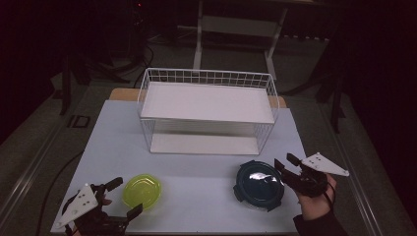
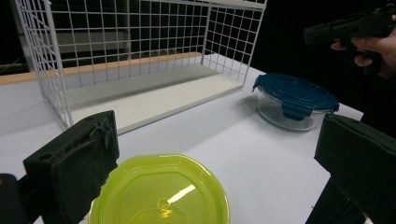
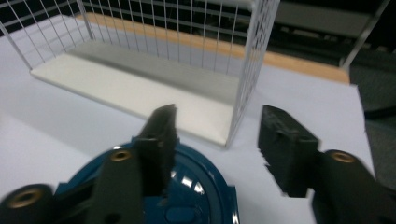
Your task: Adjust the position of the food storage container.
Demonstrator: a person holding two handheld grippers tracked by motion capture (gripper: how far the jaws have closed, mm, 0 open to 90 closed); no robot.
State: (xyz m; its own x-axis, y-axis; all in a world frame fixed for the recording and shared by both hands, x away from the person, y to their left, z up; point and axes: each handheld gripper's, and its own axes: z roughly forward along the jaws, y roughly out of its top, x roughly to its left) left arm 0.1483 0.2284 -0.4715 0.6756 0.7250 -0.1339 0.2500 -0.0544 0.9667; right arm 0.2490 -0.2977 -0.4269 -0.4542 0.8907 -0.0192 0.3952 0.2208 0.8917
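A yellow-green lidded container (image 1: 142, 191) (image 2: 159, 191) sits on the white table near its front left. My left gripper (image 1: 124, 198) (image 2: 219, 154) is open, its jaws set either side of that container. A glass container with a dark blue clip lid (image 1: 259, 184) (image 2: 296, 100) (image 3: 187, 191) sits at the front right. My right gripper (image 1: 287, 163) (image 3: 217, 140) is open at its right rim, one jaw over the lid and the other past its edge.
A white wire rack (image 1: 206, 110) (image 2: 135, 60) (image 3: 154, 70) with two white shelves stands at the back middle of the table (image 1: 196, 167). A person's hand (image 1: 314, 194) holds the right gripper. Dark floor and table legs lie beyond.
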